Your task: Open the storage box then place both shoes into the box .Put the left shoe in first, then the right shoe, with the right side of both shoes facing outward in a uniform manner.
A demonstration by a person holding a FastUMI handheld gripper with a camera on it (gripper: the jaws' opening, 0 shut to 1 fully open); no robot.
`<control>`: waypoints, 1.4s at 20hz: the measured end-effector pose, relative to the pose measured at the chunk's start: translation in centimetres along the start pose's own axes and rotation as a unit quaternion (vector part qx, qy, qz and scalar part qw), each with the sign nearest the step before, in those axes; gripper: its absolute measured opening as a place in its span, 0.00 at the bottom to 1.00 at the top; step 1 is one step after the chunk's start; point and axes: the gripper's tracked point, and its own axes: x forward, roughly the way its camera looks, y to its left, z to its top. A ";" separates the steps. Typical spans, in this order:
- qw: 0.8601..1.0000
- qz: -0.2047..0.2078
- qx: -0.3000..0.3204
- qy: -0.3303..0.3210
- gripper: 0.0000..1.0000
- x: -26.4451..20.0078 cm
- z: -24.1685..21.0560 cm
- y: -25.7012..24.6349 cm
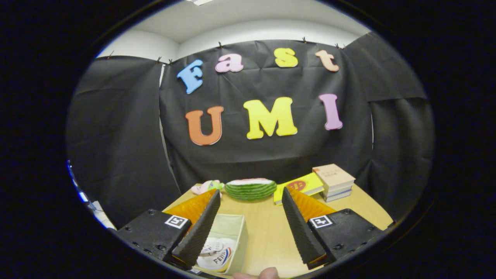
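On the desk [267,232], in the gripper view, the fingers [250,224] stand spread wide apart with nothing held between them, raised above the wooden surface. Below the left finger lies the storage box [236,232], a pale open-topped container, partly hidden by that finger. Inside the box, a white shoe [215,254] with red and blue markings is visible; how it is turned cannot be determined, and whether a second shoe lies with it cannot be determined either. Beyond the fingertips, near the far edge of the desk, sits a green striped watermelon slice toy [250,188]. Just beside it, on the left, lies a small pink and green toy [207,186]. To the right of the slice lies a flat yellow book [300,186], and next to that a stack of books [334,182] with a tan cover on top. A fingertip of a person's hand [257,274] shows at the near edge of the desk, between the fingers.
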 end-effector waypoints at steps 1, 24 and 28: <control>1.000 -0.003 -0.007 -0.020 1.00 -1.0 0.4 -0.4; 0.997 0.001 0.021 -0.076 1.00 -9.7 -2.4 -2.6; 0.998 0.006 0.028 -0.065 1.00 -9.3 -3.3 -2.1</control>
